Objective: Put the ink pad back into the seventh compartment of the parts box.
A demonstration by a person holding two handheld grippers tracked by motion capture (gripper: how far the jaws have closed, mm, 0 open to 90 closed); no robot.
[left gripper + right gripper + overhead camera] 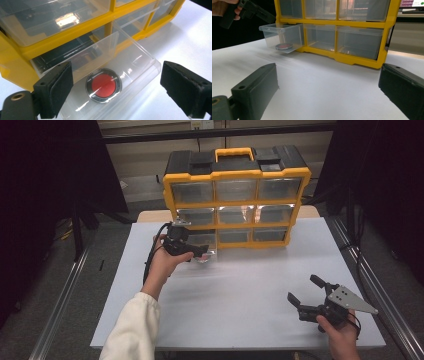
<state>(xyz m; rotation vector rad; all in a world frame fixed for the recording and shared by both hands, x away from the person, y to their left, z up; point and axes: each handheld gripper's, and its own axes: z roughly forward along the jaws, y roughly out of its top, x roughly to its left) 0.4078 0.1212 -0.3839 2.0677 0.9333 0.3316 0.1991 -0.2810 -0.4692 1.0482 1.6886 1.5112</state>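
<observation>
At nine o'clock on the counter (240, 285), our left gripper (112, 82) hovers over the pulled-out bottom-left drawer (140, 62) of the yellow organizer (235, 195), fingers (57, 90) released and holding nothing, while the red disc (103, 85) lies flat on the drawer floor. We judge the drop done, with only pushing the drawer shut left. At five o'clock our right gripper (307, 296) rests spread apart and empty, well apart from the organizer.

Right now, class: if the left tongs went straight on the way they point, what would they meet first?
Probably the red disc on the floor of the pulled-out clear drawer; the open left tongs hang above it, though depth is uncertain.
</observation>
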